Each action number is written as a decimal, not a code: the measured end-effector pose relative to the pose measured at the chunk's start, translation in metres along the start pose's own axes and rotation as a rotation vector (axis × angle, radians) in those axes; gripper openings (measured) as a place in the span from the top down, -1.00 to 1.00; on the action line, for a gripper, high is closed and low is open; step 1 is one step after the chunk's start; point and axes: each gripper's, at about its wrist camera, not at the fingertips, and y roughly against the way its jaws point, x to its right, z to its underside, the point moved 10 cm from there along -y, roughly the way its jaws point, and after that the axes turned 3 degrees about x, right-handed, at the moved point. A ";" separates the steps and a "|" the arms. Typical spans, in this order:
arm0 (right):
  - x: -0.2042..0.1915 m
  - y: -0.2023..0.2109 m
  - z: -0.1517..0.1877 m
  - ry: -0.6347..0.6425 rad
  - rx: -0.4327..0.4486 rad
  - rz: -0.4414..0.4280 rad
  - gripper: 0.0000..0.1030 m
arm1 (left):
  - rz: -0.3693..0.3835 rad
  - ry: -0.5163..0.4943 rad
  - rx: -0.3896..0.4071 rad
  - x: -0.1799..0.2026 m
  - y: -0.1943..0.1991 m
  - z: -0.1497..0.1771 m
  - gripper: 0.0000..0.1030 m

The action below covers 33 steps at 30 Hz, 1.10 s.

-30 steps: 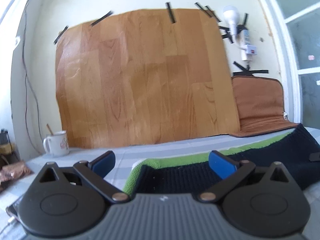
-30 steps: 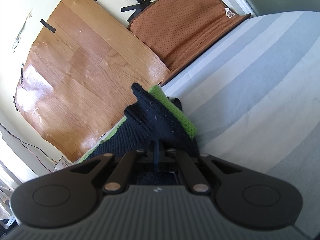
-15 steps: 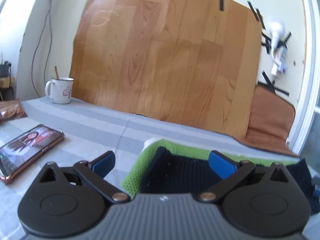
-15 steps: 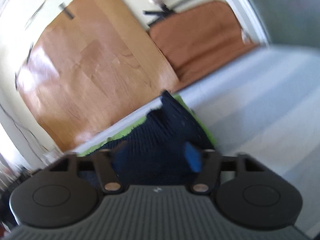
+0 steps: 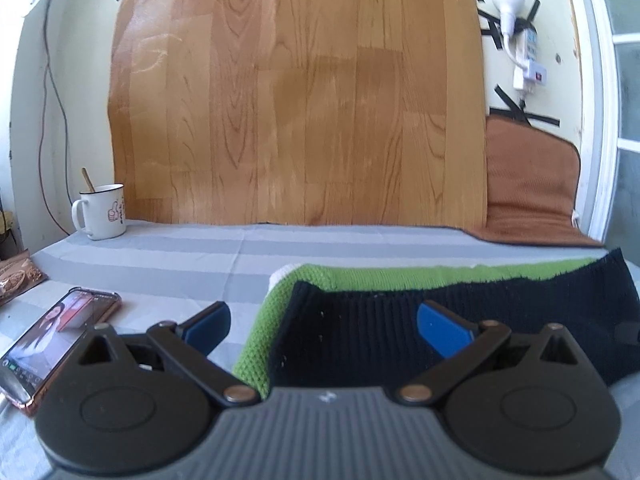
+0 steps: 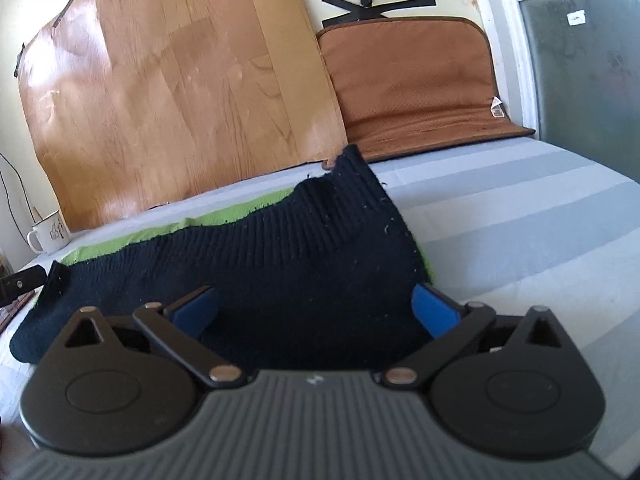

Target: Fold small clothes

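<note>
Right gripper (image 6: 316, 312) was pinched shut on the far-right end of the knit a sec ago, holding it up in a peak; now its jaws are opening, already spread wide, w/ the dark fabric lying loose between the blue pads (image 6: 434, 312) and none of it pinched. So that end's been let go. The knit garment (image 6: 256, 264), black w/ a green layer (image 5: 360, 276) showing along its far edge & left end, lies flat-ish on the striped grey desk (image 6: 520, 216), stretched left to right, black layer on top, one corner still poking up toward the brown mat (image 6: 412, 92) at the back.

Left gripper (image 5: 322, 322) has its jaws apart too, same as before, hovering over the left end of the knit; one blue pad over bare cloth-covered desk, the other over the black fabric. Nothing gripped there. It's swung round a bit, since the phone (image 5: 56, 340) and the mug (image 5: 100, 212) now sit further into its view than a sec ago.

What that means, imo: one fold just got laid down and released, black half over green. Edges don't line up perfectly, green peeks out along the back. Prob. next is a second fold end to end, or a tidy-up of that raised corner. Can't tell from here what kind of garment it is
</note>
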 end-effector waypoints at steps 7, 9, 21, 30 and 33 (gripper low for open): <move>0.004 0.004 -0.001 -0.089 0.023 -0.043 -1.00 | 0.026 -0.021 -0.011 0.005 0.001 0.002 -1.00; 0.003 0.005 -0.002 -0.089 0.021 -0.049 -1.00 | 0.031 -0.023 -0.012 0.005 0.001 0.002 -1.00; 0.003 0.006 -0.003 -0.082 0.024 -0.050 -1.00 | 0.042 -0.038 -0.019 0.009 0.002 0.003 -1.00; 0.001 0.008 -0.003 -0.036 0.040 0.004 -0.87 | 0.042 -0.030 -0.063 0.010 -0.004 0.007 -1.00; 0.002 0.012 -0.006 0.017 0.057 0.071 -0.29 | 0.049 -0.017 -0.117 0.008 -0.013 0.011 -1.00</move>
